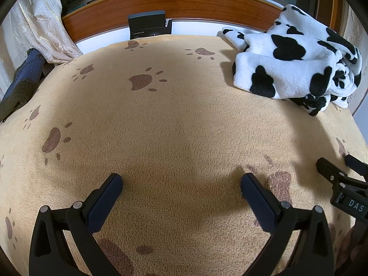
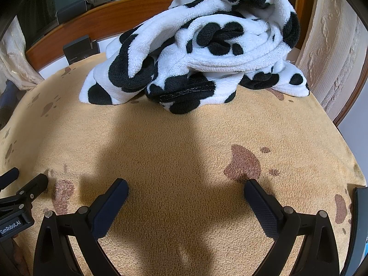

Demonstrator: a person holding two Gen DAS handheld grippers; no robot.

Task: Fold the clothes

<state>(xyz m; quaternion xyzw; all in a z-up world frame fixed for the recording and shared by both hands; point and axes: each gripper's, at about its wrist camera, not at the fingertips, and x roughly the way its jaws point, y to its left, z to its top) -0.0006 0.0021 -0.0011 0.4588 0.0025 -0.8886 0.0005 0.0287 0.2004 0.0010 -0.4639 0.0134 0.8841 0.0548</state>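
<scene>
Nearest your left camera, your left gripper (image 1: 181,184) hangs over the tan paw-print blanket (image 1: 184,126) with its jaws spread wide and nothing between them; your right gripper (image 2: 186,189) is just as wide and empty, close beside it over the same blanket. The cow-print fleece garment (image 2: 195,46) lies crumpled in a heap at the far right of the blanket, well apart from both grippers. Behind it runs a wooden headboard (image 1: 174,4), with a dark box (image 1: 148,24) standing against it and a cream curtain (image 1: 39,23) hanging at the left.
</scene>
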